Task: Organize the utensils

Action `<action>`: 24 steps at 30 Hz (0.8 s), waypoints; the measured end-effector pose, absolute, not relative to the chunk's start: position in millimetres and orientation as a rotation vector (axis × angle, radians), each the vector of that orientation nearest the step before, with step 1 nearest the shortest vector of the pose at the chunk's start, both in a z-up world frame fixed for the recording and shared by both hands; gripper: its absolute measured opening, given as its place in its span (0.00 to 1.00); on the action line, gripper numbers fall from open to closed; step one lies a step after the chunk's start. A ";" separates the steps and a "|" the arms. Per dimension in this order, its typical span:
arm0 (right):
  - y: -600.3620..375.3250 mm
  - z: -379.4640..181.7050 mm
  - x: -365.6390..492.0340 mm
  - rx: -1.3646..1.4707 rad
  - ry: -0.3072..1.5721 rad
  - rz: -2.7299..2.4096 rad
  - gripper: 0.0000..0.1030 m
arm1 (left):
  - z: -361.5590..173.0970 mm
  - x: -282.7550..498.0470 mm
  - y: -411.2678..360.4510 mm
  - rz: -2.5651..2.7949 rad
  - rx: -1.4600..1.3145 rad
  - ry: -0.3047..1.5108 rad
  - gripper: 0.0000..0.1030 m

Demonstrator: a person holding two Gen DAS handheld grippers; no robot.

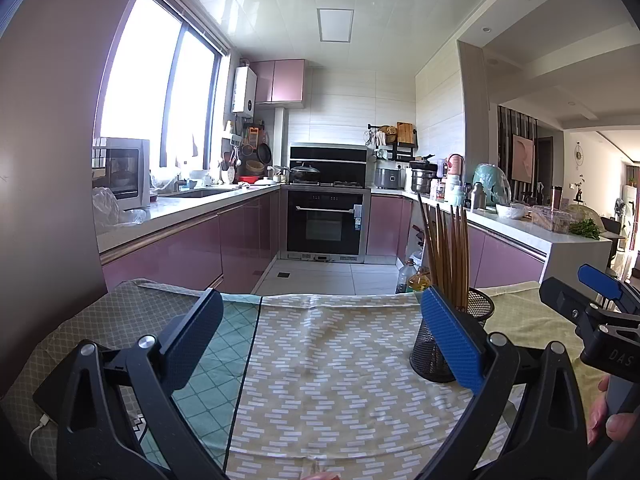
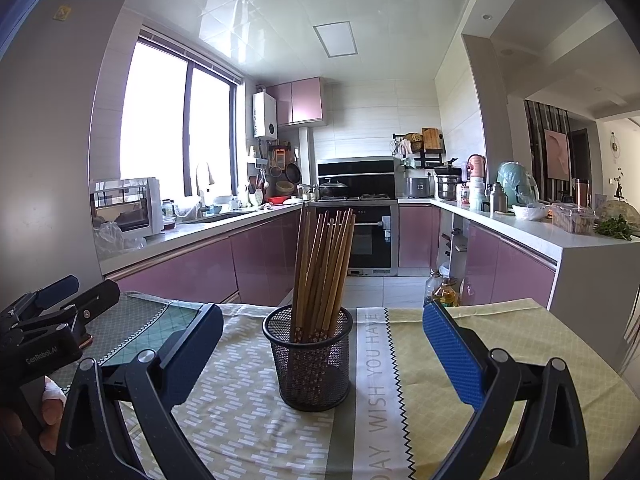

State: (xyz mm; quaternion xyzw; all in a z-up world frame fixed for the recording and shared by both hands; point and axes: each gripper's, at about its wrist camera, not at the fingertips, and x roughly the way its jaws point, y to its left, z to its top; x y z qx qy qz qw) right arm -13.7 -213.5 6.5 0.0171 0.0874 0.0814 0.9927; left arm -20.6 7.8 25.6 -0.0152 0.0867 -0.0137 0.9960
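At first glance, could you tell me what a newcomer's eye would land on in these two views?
Probably the black mesh holder packed with upright wooden chopsticks, standing on the patterned tablecloth straight ahead of the open right gripper. The open left gripper faces bare cloth, with the holder just off to its right. Behind the table, a kitchen with pink cabinets and a bright window fills the background.

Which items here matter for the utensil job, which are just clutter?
Job: chopsticks, mesh holder, left gripper, right gripper, both open.
Clutter: tablecloth, oil bottle, microwave, pot on stove.
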 end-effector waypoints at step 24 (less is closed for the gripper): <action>-212.8 5.9 -12.4 0.038 0.173 0.158 0.94 | 26.0 -20.7 7.6 -0.029 -0.031 0.179 0.95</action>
